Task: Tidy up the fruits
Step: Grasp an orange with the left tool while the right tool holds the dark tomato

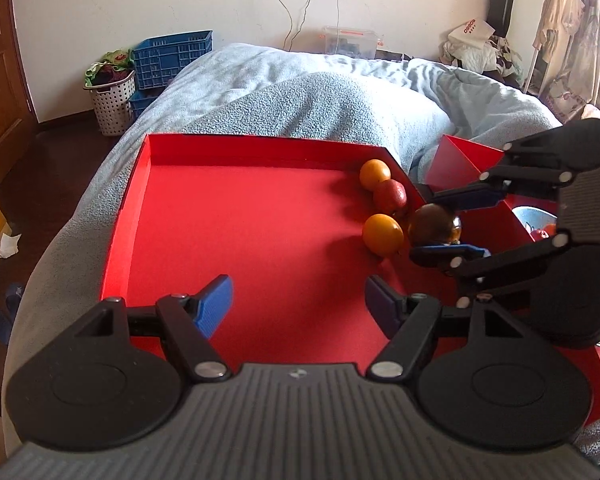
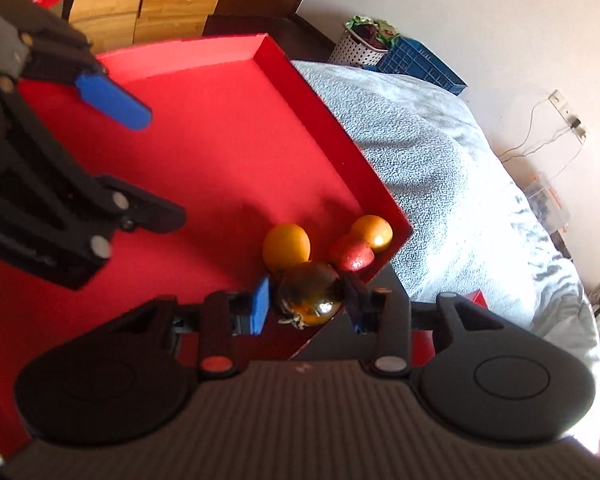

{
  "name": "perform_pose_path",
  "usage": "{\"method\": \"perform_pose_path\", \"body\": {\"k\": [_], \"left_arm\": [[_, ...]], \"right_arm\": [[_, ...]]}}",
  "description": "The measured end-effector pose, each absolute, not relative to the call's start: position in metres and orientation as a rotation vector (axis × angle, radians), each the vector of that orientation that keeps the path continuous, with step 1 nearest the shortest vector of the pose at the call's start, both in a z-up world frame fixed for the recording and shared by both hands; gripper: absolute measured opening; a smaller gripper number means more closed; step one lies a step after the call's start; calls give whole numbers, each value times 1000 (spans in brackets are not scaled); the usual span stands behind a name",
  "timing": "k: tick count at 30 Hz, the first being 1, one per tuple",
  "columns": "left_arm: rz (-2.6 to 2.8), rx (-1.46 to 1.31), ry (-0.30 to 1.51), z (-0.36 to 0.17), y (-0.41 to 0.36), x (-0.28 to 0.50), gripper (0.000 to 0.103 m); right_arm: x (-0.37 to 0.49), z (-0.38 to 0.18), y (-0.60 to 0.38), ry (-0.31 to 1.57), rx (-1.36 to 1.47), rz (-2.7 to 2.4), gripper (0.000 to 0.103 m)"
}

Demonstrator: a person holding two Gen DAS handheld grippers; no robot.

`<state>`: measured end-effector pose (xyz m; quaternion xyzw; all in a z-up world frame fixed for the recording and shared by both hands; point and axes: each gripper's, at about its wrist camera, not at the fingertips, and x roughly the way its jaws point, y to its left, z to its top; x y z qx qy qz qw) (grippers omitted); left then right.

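A large red tray (image 1: 236, 216) lies on the bed. In its far right corner sit two oranges (image 1: 375, 174) (image 1: 382, 234) and a red apple (image 1: 390, 196). My right gripper (image 1: 440, 226) is shut on a dark, glossy brown-orange fruit (image 1: 434, 224) beside them, just above the tray floor. In the right wrist view the same fruit (image 2: 308, 294) sits between the blue pads, with an orange (image 2: 286, 246), the apple (image 2: 352, 256) and the other orange (image 2: 372, 232) behind it. My left gripper (image 1: 298, 306) is open and empty over the tray's near middle.
A second red box (image 1: 466, 160) stands to the right and holds a pale bowl (image 1: 534, 218) with a red fruit. Grey-blue blankets (image 1: 320, 92) surround the tray. A blue crate (image 1: 172, 56) and a white laundry basket (image 1: 112, 100) stand on the floor at left.
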<state>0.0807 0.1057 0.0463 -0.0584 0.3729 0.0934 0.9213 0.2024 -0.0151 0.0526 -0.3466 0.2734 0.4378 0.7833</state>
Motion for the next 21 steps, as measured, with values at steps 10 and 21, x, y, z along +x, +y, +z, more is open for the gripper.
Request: {"method": "perform_pose_path", "body": {"k": [10, 21], "left_arm": [[24, -60, 766, 50, 79, 110, 80], [61, -4, 848, 16, 42, 178, 59]], "right_arm": [[172, 105, -141, 631, -192, 848, 42], [146, 103, -194, 611, -70, 799, 42]]}}
